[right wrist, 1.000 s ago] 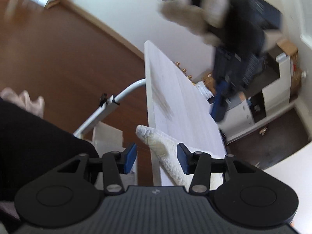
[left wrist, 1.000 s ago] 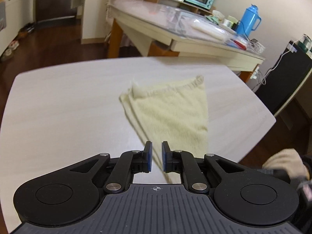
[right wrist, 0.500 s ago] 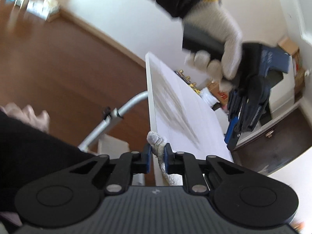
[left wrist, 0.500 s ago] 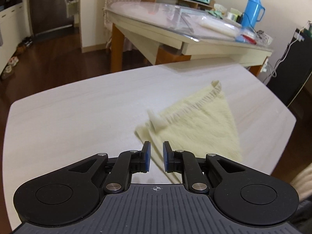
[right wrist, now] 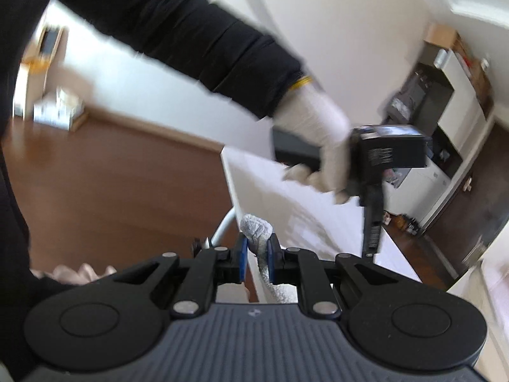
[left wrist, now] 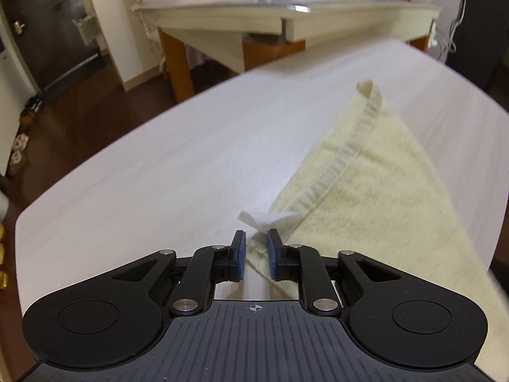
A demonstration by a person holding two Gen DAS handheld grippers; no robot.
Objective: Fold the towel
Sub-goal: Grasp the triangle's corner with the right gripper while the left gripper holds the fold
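With the towel lying on the surface toward 2 o'clock, the left hand-held gripper stands slightly apart around its near corner while the right hand-held gripper is clamped on another corner, so the left likely needs to pinch before both lift to fold.

Worktop: pale wood-grain surface, rounded corners. Second table beyond it: cream frame, orange-brown legs, clear cover on top, cluttered with blurred items. Dark door at far left, metal handle. Dark wood floor between table and door; shoes near left edge. White cables at far right. Right wrist view: brown floor, white wall, cardboard box on white cabinet.
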